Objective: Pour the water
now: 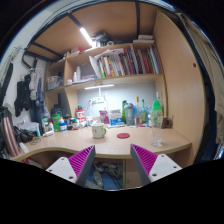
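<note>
1. Gripper view showed the gripper [112, 163] with fingers apart, holding nothing, well short of the desk [110, 146].
2. A green bottle [155, 113] and a cup [100, 130] stood on the desk beyond; pouring seemingly had not begun.

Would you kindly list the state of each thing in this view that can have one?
gripper: open, fingers apart, nothing between them, held well back from the desk.
mug: upright on the desk, beyond the fingers.
green bottle: upright at the desk's back.
clear cup: upright near the desk's edge; contents cannot be told.
books: standing on the shelf.
shelf lamp: lit.
</note>
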### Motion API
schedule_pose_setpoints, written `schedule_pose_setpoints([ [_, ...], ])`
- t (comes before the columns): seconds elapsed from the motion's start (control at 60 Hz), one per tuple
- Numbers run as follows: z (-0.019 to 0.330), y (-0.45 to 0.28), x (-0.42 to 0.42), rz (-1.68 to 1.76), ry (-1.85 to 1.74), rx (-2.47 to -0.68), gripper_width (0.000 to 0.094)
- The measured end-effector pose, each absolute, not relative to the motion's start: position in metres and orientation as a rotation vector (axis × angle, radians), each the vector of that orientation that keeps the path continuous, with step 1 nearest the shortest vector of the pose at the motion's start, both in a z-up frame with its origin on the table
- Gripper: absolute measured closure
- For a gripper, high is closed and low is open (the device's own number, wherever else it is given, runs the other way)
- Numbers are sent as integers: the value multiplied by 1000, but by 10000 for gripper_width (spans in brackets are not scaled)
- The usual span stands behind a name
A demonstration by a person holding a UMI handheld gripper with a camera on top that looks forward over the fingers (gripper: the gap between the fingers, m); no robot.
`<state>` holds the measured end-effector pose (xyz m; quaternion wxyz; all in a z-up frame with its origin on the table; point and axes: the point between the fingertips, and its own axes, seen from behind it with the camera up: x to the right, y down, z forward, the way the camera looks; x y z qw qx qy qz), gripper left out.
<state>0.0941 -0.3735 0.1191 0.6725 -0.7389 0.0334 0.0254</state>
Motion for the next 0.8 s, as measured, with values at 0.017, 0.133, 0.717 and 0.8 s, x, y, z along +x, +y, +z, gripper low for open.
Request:
schedule_pose_setpoints([
  [0.017,120,-374,93,63,73,-1660,160],
  [0.133,121,-371,100,68,80,-1652,161],
  [0.717,110,-223,309,-161,225,-1616,164],
  [0.8,100,-190,327,-179,233,-1626,163],
])
